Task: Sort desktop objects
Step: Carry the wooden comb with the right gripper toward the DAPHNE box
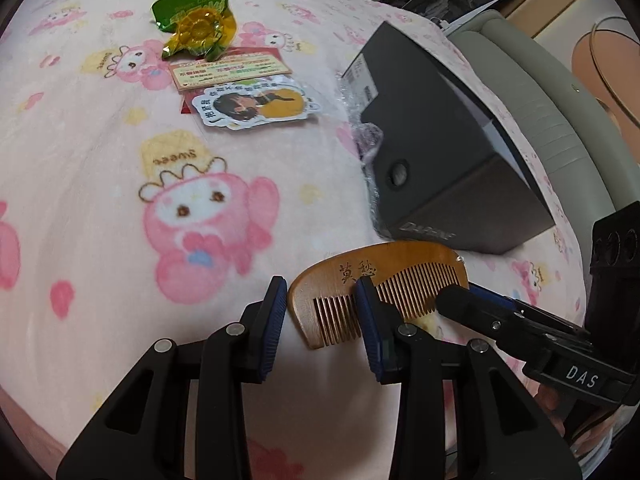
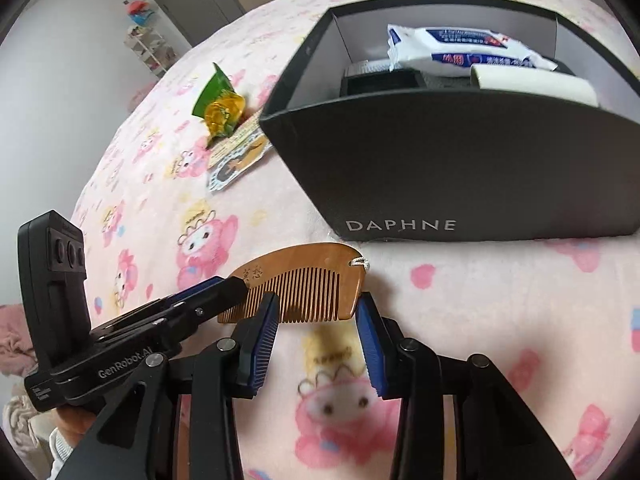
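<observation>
A wooden comb (image 1: 380, 280) (image 2: 304, 280) lies on the pink cartoon blanket, just in front of a black DAPHNE box (image 1: 440, 152) (image 2: 460, 160). My left gripper (image 1: 324, 312) stands open, its right finger over the comb's teeth near the rounded end. My right gripper (image 2: 318, 320) is open too, its fingertips at the comb's toothed edge. Each gripper shows at the comb in the other's view: the right gripper (image 1: 456, 300) and the left gripper (image 2: 228, 286). Further back lie a green and yellow snack packet (image 1: 196, 24) (image 2: 222, 108) and some cards with a sticker (image 1: 256, 104) (image 2: 236, 160).
The open box holds a white wipes pack (image 2: 460, 50), a white tube (image 2: 532, 86) and a dark item (image 2: 380, 76). Bubble wrap (image 1: 360, 120) pokes out beside the box. A grey cushioned seat (image 1: 540, 100) borders the blanket; a shelf (image 2: 148, 48) stands by the far wall.
</observation>
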A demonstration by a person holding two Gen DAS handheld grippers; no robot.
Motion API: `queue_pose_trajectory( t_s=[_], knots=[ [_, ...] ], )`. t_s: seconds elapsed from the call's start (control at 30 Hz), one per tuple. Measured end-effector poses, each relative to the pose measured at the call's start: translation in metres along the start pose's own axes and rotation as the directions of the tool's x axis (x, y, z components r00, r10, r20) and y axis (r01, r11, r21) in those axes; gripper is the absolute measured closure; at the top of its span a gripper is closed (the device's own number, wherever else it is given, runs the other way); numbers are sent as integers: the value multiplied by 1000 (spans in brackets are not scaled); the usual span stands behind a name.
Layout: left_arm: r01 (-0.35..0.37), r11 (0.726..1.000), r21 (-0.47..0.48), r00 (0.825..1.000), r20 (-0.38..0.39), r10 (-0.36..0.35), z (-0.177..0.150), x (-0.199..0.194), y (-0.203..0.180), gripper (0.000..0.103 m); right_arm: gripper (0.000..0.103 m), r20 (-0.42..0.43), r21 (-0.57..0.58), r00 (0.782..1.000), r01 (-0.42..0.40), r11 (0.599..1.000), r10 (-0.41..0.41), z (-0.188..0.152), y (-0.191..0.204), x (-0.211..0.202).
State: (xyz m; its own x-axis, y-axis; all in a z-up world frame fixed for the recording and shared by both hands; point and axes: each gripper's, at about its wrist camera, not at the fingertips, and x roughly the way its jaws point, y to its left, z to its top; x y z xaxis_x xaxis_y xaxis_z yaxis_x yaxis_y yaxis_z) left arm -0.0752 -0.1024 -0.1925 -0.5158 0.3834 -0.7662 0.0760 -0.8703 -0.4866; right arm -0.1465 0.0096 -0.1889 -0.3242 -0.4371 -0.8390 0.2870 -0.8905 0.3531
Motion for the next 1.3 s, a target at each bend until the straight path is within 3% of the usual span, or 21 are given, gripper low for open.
queue_pose_trajectory(
  t_s=[0.27, 0.4, 0.57, 0.63, 0.77, 0.9, 1.13, 1.3],
  knots=[
    [25, 1000, 1, 999, 40, -25, -12, -17, -18, 69, 69, 41, -15, 999, -20, 1000, 21, -6, -11, -23],
    [48, 999, -19, 996, 81, -46, -10, -27, -34, 69, 69, 73, -18, 996, -44, 999, 45, -17, -61, -93],
    [124, 992, 7, 985, 122, -124, 5, -43, -68, 73, 71, 131, -18, 988, -84, 996, 86, -8, -64, -134],
    [130, 990, 50, 981, 135, -136, 15, -47, -88, 78, 75, 160, -23, 982, -98, 995, 100, -1, -65, -145],
    [116, 988, 105, 982, 139, -130, 37, -35, -116, 78, 76, 212, -55, 971, -97, 994, 107, 18, -69, -162],
    [97, 993, 69, 988, 114, -104, 43, -16, -116, 78, 76, 198, -40, 979, -48, 998, 55, 36, -92, -158],
    [58, 998, 13, 998, 28, -58, 18, 12, -91, 78, 75, 158, 52, 987, 20, 998, -28, 15, -141, -141],
    [31, 1000, -4, 999, 15, -31, 18, 29, -84, 75, 73, 136, 151, 988, 56, 987, -77, 9, -176, -127]
  ],
)
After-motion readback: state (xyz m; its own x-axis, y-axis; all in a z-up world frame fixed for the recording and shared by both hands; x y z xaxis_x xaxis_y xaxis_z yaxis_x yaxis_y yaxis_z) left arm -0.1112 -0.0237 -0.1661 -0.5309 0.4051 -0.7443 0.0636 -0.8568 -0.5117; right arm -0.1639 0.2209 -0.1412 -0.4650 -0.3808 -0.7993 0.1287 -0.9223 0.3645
